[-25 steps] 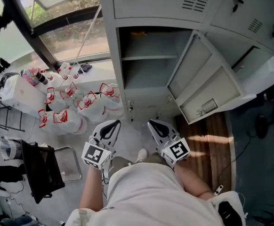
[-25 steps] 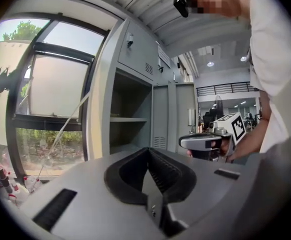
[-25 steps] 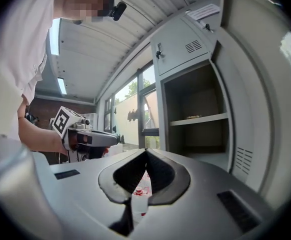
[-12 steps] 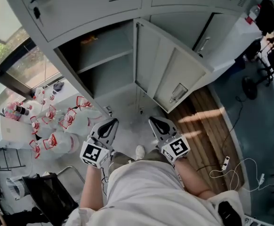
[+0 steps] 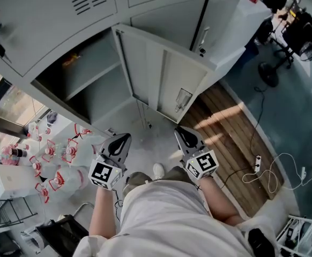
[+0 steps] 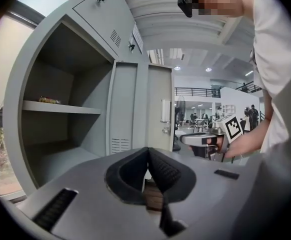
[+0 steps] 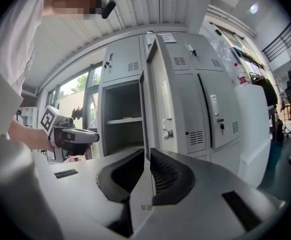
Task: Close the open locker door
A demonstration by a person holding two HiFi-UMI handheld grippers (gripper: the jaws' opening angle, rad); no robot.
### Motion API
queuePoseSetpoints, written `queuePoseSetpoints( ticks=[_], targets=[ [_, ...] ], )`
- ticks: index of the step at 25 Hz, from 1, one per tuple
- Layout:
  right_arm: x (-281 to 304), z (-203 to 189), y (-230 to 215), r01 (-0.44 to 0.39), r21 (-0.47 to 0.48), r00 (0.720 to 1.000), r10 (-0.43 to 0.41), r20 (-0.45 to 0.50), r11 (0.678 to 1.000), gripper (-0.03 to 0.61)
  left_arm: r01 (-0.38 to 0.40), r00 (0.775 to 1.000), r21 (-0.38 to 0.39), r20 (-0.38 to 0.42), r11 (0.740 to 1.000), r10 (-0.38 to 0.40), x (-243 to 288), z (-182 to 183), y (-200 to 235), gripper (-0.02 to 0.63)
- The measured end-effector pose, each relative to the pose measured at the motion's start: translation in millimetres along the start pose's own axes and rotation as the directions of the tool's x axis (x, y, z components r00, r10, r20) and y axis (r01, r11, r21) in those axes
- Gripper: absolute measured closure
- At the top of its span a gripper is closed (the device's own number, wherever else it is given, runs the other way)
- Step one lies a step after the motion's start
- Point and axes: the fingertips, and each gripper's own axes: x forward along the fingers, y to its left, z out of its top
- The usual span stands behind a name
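The locker door (image 5: 161,79) stands swung wide, ahead of both tools and well apart from them. The open compartment (image 5: 75,76) lies ahead and to the left of the left tool (image 5: 125,138), whose jaws are pressed together on nothing. The right tool (image 5: 179,131) meets the door almost edge-on; its jaws have just been opening and stand barely parted, with nothing between them.

The door looks like thin painted sheet steel: stiff, fairly light, free on its hinges, and too slick to pinch well. I judge a flat push on its outer face safest, out near the latch (image 5: 183,98) at the free edge. Shoved hard, it may bounce back.
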Motion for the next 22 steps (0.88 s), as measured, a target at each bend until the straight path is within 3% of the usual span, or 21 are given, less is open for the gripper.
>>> queuePoseSetpoints(
  ticks=[5, 9, 22],
  targets=[
    [-1, 0, -30, 0.09, 0.026, 0.996, -0.091, 0.005, 0.996, 0.479, 0.014, 1.0, 0.003, -0.012, 1.0, -0.014, 5, -1, 2, 0.611],
    [3, -3, -43, 0.112, 0.028, 0.994, -0.112, -0.009, 0.993, 0.421, -0.001, 1.0, -0.001, -0.018, 1.0, 0.001, 5, -2, 8, 0.611],
    [31, -3, -56, 0.025, -0.018, 0.999, -0.026, -0.04, 1.0, 0.401, -0.08, 0.996, -0.026, -0.028, 0.996, 0.08, 0, -10, 18, 0.611]
  ],
)
